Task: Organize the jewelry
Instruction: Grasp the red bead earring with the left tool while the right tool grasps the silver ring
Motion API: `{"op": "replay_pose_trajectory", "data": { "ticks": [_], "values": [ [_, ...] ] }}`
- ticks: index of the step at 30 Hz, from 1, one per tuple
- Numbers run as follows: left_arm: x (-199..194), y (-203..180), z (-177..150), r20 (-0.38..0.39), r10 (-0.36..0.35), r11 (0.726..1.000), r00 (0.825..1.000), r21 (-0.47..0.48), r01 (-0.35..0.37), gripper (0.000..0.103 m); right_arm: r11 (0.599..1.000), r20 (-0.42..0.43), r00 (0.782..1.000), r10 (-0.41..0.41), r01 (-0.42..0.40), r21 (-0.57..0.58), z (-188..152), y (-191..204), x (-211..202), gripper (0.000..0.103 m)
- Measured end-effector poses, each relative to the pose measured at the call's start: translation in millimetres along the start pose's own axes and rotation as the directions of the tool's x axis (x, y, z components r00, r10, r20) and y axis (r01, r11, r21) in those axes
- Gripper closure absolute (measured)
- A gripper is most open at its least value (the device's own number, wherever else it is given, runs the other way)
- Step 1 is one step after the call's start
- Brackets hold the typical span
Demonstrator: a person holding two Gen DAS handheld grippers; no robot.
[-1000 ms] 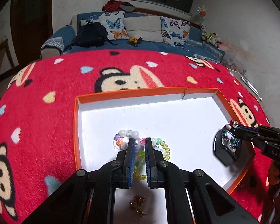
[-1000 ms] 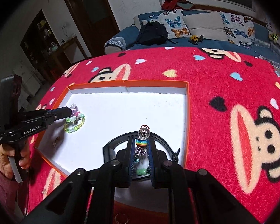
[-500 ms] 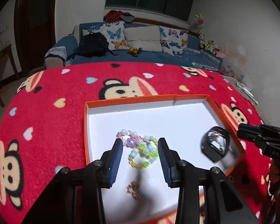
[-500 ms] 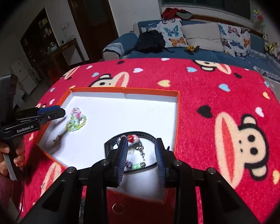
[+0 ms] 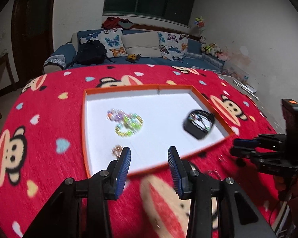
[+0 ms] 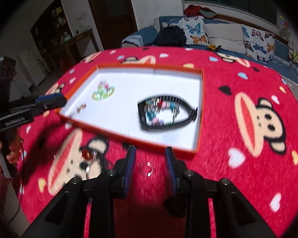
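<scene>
Both hand-held grippers (image 5: 149, 156) (image 6: 150, 154) gape empty; pastel bead bracelets (image 5: 127, 122) lie blurred in tray (image 5: 121, 87).

Right gripper (image 6: 150, 154) low in frame, jaws apart, nothing between pads; jaws opened within the last second. Clear ring (image 6: 146, 169) on red cartoon tablecloth (image 6: 238, 138) below gap. Orange-rimmed white tray (image 6: 199, 130) beyond. Inside: black watch band (image 6: 169, 126) looped around blurred beaded bracelet (image 6: 161, 109), pastel bead bracelets (image 6: 103, 92), small gold chain (image 6: 81, 107). Left gripper (image 6: 51, 101) at tray's left edge, hand (image 6: 5, 148) on handle. Red gem piece (image 6: 87, 153) on cloth.
</scene>
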State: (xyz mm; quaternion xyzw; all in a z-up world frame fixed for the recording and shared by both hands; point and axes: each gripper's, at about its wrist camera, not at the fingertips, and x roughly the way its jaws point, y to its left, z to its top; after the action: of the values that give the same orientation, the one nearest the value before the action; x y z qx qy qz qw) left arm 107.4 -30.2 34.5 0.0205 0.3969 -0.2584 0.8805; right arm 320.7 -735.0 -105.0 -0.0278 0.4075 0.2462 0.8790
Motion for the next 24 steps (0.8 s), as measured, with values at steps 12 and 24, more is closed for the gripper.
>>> {"op": "replay_pose_trajectory", "data": {
  "ticks": [12,24],
  "values": [
    [14.3,-54.4,-44.8,-0.064,-0.055,0.986,0.996,0.157,0.064,0.062,1.0,-0.045,0.999,-0.001,0.002,0.023,-29.0,2.7,12.7,0.07],
    [48.7,-66.5,-51.6,-0.124,-0.074,0.971,0.99,0.22,0.1,0.081,1.0,-0.038,0.999,-0.003,0.003,0.018,-31.3,1.1,15.6,0.07]
  ]
}}
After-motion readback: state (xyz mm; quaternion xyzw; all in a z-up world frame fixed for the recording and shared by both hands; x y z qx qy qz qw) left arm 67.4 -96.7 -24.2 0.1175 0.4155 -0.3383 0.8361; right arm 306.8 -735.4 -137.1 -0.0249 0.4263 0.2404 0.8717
